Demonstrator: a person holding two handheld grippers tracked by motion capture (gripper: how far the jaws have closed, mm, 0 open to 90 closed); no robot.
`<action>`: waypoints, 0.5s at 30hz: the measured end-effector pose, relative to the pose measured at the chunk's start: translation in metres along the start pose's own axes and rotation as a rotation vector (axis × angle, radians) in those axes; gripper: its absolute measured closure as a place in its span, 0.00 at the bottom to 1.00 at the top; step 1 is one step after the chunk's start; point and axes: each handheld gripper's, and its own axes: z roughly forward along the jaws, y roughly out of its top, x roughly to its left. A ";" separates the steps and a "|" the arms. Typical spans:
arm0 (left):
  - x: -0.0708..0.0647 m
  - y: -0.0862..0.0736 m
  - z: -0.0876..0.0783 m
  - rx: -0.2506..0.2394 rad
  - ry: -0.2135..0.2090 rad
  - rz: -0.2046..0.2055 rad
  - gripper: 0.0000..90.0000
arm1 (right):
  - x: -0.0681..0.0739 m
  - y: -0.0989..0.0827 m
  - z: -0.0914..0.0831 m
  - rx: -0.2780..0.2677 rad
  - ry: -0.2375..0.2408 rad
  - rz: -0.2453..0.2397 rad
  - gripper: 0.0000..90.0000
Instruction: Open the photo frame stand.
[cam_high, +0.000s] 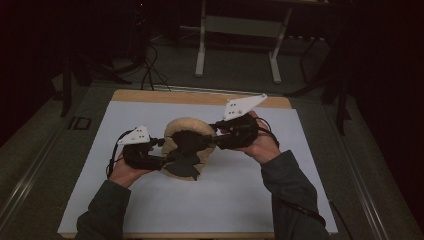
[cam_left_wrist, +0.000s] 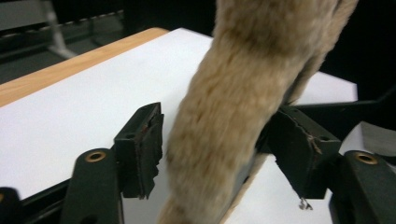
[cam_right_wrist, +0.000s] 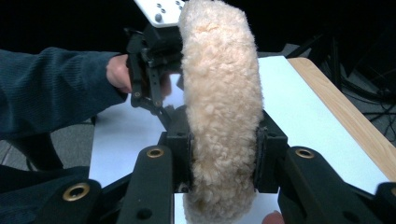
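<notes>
My right tool (cam_right_wrist: 223, 163) pinches the fluffy pad (cam_right_wrist: 219, 93) upright above the tabletop (cam_high: 150, 115), my left tool (cam_left_wrist: 219, 144) stands open around it, so putting it down remains.

1. You will find no readable text, label, brand, number or sign in any of the three views.
2. The grey plate (cam_high: 243, 106) on your right gripper carries only small dark holes, no lettering.
3. The fleece pad (cam_right_wrist: 219, 102) next to that plate is plain, with no tag or print visible.
4. The white surface (cam_high: 150, 200) under the fleece pad bears no markings.
</notes>
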 end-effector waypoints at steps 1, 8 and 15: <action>0.000 0.001 0.003 0.011 -0.008 0.000 0.40 | 0.000 0.000 0.000 0.001 0.004 -0.002 0.73; -0.004 0.002 0.003 0.026 0.015 0.029 0.56 | -0.006 -0.003 0.000 0.001 -0.067 0.057 0.63; -0.009 0.003 0.004 0.026 0.004 0.067 0.68 | -0.016 -0.012 -0.002 -0.004 -0.108 0.133 0.49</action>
